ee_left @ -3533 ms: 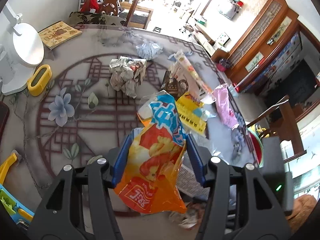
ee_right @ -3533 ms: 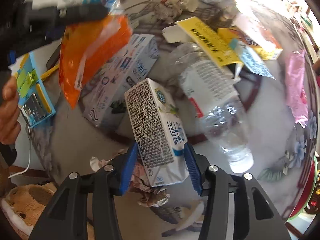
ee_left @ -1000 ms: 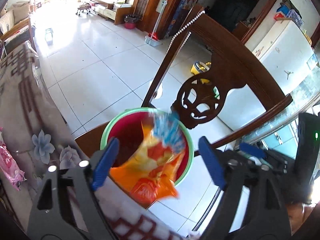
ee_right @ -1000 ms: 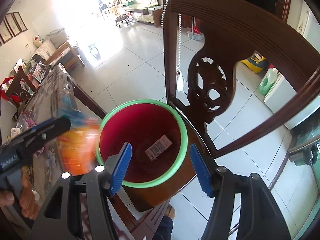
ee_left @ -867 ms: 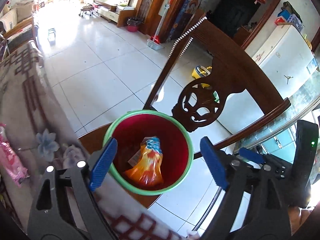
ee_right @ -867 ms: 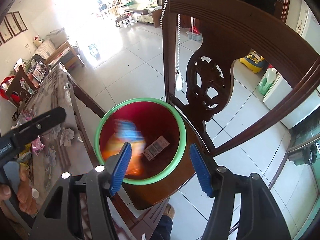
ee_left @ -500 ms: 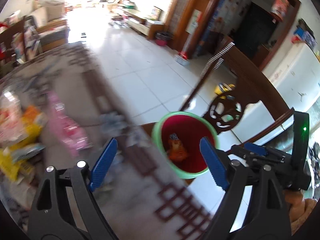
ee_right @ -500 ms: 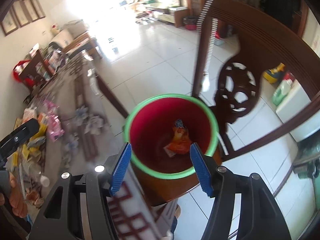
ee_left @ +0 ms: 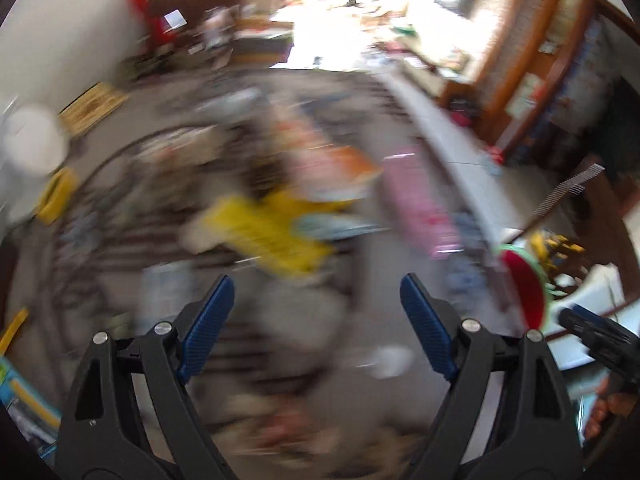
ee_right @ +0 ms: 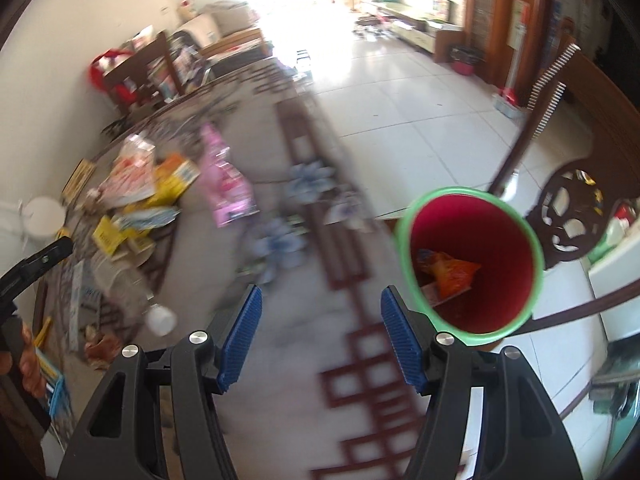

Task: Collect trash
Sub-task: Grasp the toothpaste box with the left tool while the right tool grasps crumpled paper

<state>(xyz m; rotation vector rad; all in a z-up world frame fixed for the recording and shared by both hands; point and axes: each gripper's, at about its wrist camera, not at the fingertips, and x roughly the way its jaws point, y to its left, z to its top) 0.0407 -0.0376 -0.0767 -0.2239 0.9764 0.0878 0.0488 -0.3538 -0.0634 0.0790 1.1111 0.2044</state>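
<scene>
Both views are smeared by motion blur, the left wrist view most of all. The left claw stands wide apart with nothing between its ribbed blue pads, above the patterned worktop. Beyond it lies a blurred heap of litter: a flat yellow sheet, a glossy pink plastic packet and an orange-and-white wrapper. At the far right edge a sliver of the round bin shows, red inside with a green rim. The right claw is also parted and empty, its jaws having just been opening, over the worktop's dark red lattice border. To its right the bin opens like a smooth plastic tube beside a carved dark wooden chair back. At its bottom lies the crinkled orange snack bag on a flat printed carton. On the left, farther off, the trash pile stays on the worktop, the pink packet at its right.
</scene>
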